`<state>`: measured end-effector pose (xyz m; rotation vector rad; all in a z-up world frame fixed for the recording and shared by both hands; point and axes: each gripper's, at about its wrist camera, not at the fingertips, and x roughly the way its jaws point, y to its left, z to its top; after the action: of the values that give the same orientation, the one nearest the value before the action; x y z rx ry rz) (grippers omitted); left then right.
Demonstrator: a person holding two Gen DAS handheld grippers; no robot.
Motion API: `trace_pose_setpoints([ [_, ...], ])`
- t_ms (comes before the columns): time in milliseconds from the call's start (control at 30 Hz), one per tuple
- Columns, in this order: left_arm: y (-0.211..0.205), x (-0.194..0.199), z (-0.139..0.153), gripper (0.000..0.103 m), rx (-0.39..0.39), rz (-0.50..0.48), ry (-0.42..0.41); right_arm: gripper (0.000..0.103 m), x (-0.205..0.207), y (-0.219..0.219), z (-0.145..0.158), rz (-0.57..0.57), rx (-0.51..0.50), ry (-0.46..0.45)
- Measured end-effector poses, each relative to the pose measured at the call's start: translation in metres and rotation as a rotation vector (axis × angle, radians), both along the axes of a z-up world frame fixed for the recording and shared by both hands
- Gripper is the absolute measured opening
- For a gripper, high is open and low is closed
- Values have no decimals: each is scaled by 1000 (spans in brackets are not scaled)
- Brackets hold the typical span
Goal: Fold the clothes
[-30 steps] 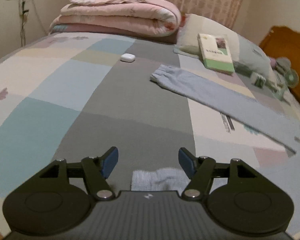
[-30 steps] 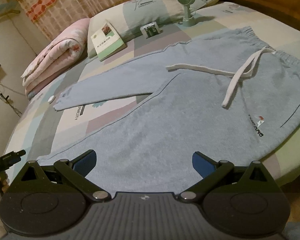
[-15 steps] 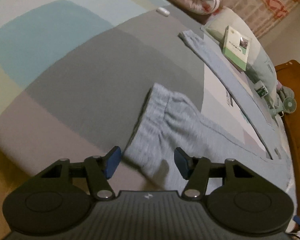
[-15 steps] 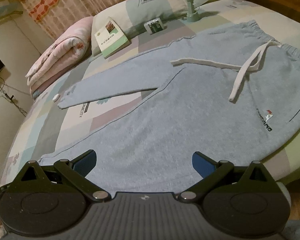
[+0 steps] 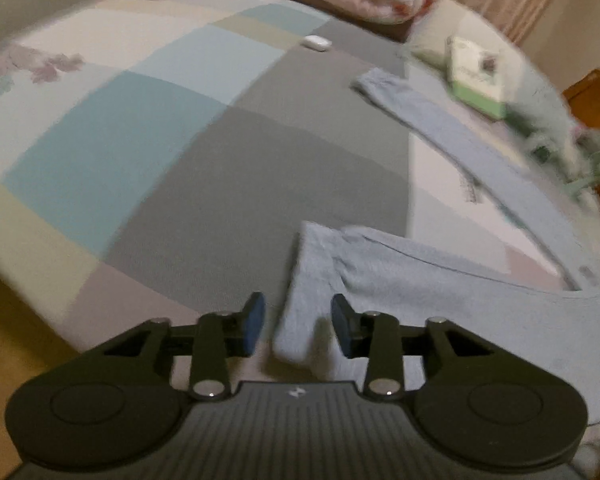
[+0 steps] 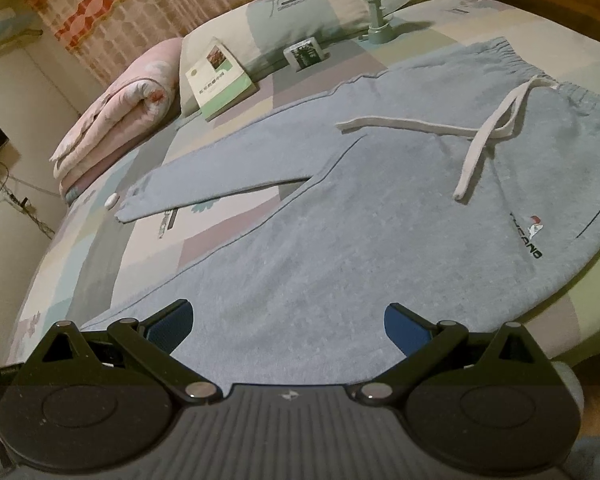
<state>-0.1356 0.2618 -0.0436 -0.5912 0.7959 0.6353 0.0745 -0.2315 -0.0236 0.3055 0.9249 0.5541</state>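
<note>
Light blue sweatpants [image 6: 340,216] lie spread flat on the bed, waistband with a white drawstring [image 6: 484,136] at the right, both legs reaching left. In the left wrist view the near leg's cuff [image 5: 304,300] sits between the fingers of my left gripper [image 5: 298,326], which is open; the pads stand either side of the cuff without pressing it. The far leg's cuff [image 5: 376,80] lies further back. My right gripper [image 6: 288,326] is wide open, hovering over the near leg's edge with fabric beneath it.
A patchwork bedsheet [image 5: 140,140] covers the bed. A folded pink quilt [image 6: 116,116], a green book [image 6: 220,78] on a pillow, a small fan [image 6: 374,4], a small card [image 6: 306,54] and a white earbud case [image 5: 317,42] lie beyond the pants.
The left gripper has swung back up and in over the bed edge, and its fingers have narrowed around the near cuff. The right gripper has barely moved.
</note>
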Motion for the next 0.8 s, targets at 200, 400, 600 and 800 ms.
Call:
trace_pose_setpoints([
  [200,-16,26,13,64,101,-95,-13,103,1,-5,0,-18,-4,1],
  [400,-52,89,-13,65,18,-318,-70,103,1,-8,-4,-24,-26,11],
  [600,-51,108,-42,68,42,-283,30,103,3,-18,-10,-45,-44,25],
  [800,-41,90,-38,64,144,-184,125,103,6,-32,-22,-73,-73,52],
])
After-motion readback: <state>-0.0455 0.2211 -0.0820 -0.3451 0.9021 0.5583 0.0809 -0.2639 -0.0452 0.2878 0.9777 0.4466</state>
